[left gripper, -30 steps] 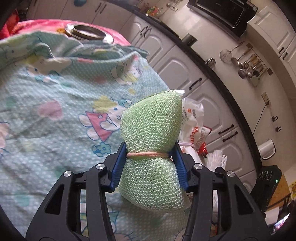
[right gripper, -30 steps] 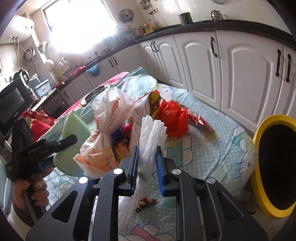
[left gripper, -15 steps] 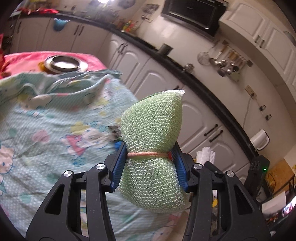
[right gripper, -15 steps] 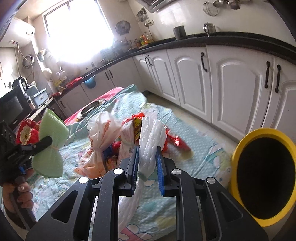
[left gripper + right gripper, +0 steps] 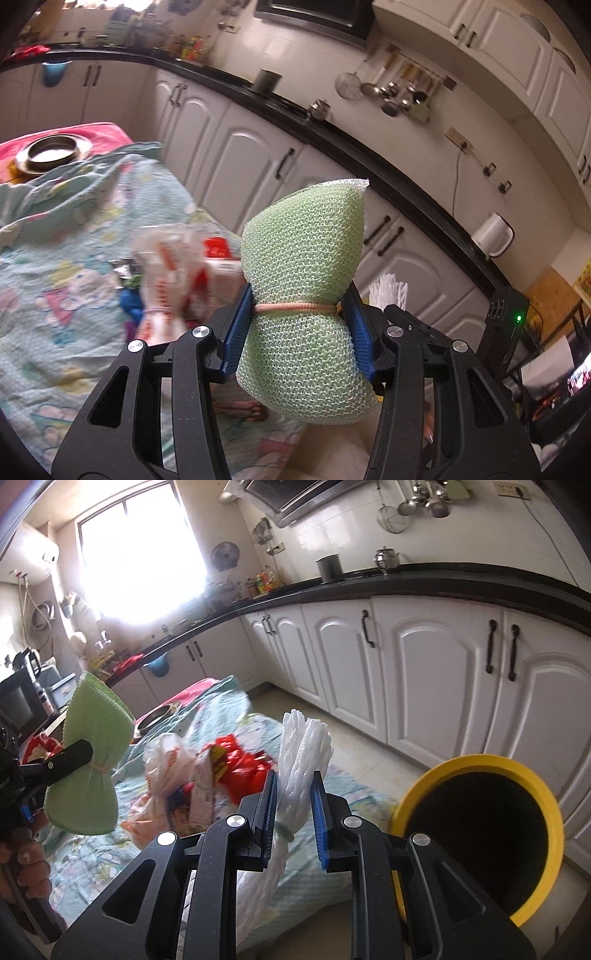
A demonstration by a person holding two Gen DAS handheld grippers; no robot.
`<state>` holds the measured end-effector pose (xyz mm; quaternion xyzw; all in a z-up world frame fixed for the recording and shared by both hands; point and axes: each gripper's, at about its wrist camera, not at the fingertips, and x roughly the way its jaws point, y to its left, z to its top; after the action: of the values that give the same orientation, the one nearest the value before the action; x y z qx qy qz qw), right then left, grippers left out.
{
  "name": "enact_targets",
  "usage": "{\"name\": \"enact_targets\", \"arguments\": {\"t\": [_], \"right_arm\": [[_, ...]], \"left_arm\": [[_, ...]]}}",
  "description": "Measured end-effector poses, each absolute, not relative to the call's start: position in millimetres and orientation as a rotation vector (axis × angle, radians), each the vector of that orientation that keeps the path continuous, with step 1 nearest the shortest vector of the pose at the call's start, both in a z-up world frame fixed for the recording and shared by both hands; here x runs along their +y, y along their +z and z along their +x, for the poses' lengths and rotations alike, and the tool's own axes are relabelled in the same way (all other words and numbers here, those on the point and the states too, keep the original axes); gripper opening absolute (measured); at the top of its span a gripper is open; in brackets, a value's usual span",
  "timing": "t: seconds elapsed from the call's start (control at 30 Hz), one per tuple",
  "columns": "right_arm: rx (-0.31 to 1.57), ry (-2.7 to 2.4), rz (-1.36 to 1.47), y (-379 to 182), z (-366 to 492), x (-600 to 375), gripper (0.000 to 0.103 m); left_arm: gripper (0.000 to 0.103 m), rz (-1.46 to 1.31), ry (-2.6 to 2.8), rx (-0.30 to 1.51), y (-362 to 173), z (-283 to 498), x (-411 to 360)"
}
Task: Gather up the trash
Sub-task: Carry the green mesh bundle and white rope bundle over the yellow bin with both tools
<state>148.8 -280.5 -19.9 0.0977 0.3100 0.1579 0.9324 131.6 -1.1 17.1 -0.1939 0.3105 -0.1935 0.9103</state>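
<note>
My left gripper (image 5: 297, 306) is shut on a green mesh bundle (image 5: 306, 258) tied at its waist by a pink band, held up in the air. From the right wrist view the same green bundle (image 5: 88, 760) hangs at the left. My right gripper (image 5: 293, 805) is shut on a white foam net roll (image 5: 303, 746), whose tip also pokes up in the left view (image 5: 388, 291). A yellow-rimmed black bin (image 5: 480, 823) stands open on the floor to the right of the right gripper. A pile of trash (image 5: 207, 771) with a white plastic bag and red wrappers lies on the patterned sheet (image 5: 122, 853).
White cabinets (image 5: 424, 672) under a black counter run along the far side. A steel plate (image 5: 53, 153) sits on a pink cloth at the sheet's far end. A person's hand (image 5: 27, 867) grips the left tool. A wrapper (image 5: 240, 408) lies on the sheet near me.
Both grippers have risen and swung right with their loads. The bin has come closer and more central in the right view. The table has dropped lower in the left view.
</note>
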Motion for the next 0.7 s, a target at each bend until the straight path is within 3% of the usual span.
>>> {"name": "enact_targets", "arguments": {"t": [0.7], "right_arm": [[0.618,0.053,0.253,-39,146,-396,0.018]], "left_arm": [[0.040,-0.306,-0.563,0.742,-15,173,-122]]}}
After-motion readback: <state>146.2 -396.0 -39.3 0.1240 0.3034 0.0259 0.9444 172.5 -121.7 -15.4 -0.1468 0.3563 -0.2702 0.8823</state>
